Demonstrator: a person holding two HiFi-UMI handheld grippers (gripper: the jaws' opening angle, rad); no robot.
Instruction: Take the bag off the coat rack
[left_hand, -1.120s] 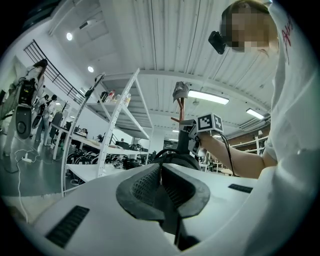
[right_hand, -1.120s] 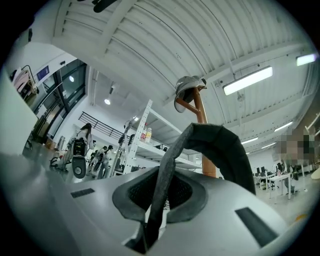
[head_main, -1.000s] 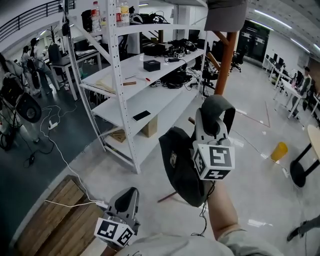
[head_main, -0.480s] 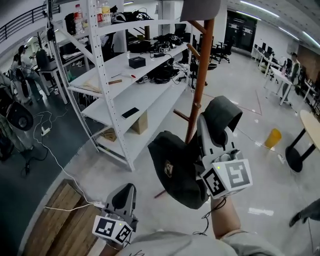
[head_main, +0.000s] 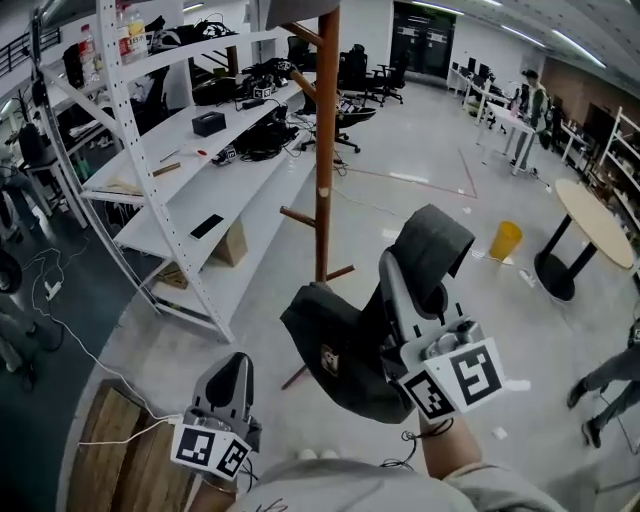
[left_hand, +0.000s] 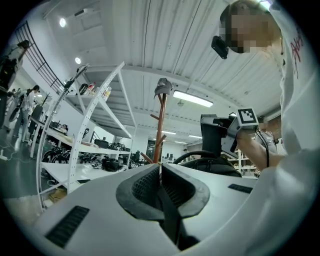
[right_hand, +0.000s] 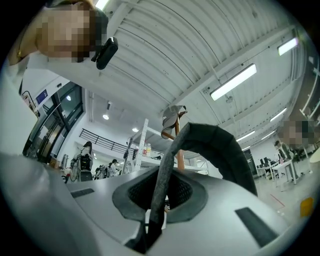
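Now the right claw (head_main: 398, 285) is clamped on the dark strap (head_main: 437, 238) of the bag (head_main: 335, 350), its jaws nearly together with the strap pinched between the pads. The strap loops up over the claw, and the bag's body hangs beside it, off the pegs of the wooden coat rack (head_main: 325, 150) standing just behind. Low at the left, the left claw (head_main: 230, 378) has its jaws closed together on nothing. White shelving (head_main: 150, 190) stands left of the rack.

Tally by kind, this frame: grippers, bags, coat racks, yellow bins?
Grippers: 2 (left gripper, right gripper)
Bag: 1
Coat rack: 1
Yellow bin: 1
Total: 5
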